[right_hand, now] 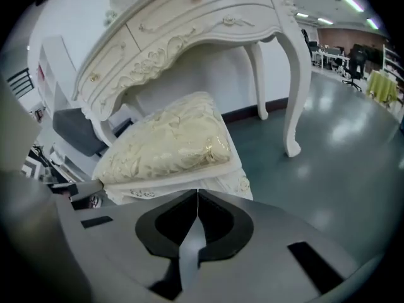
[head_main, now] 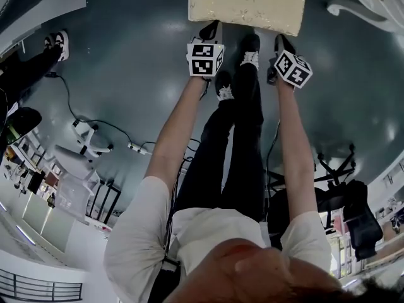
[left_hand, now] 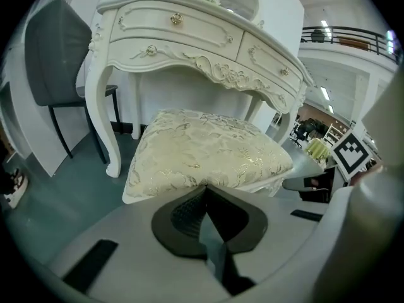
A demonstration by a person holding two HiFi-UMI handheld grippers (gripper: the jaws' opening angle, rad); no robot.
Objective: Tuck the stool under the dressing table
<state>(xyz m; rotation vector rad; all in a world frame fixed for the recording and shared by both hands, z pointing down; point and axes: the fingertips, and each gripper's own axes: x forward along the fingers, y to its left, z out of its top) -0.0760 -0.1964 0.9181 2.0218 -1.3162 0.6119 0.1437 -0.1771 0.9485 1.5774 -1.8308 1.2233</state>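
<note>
The only containers here are the drawers (left_hand: 173,23) of the dressing table (left_hand: 202,68). They are all pushed shut behind their gold knobs, so I cannot see what is in them.

On my left gripper (head_main: 210,30) the fingers (left_hand: 183,216) are pressed together with nothing between them. Their joined tips sit right at the near edge of the stool (left_hand: 202,153), against its cream and gold cushion. My right gripper (head_main: 281,43) is the same: its fingers (right_hand: 218,223) are closed flat on each other and hold nothing. Their tips are up against the near edge of the stool (right_hand: 170,144), just below the cushion, towards its right corner. The two grippers are side by side, one near each end of that near edge, with my arms stretched out straight to them.

The stool (head_main: 247,5) stands upright on the grey-green floor (head_main: 126,74), straight ahead of my feet and on the far side of both grippers. Its broad near edge runs left to right, square to the front of the dressing table (right_hand: 189,36). The head view cuts off its far side, so I cannot tell which way its long axis lies. It sits in the opening between the curved white front legs, and one leg (head_main: 353,5) is just to its right. Its far edge is low beneath the carved apron. How far under it reaches I cannot tell.

A grey chair (left_hand: 57,55) stands to the left of the dressing table, apart from the stool.
</note>
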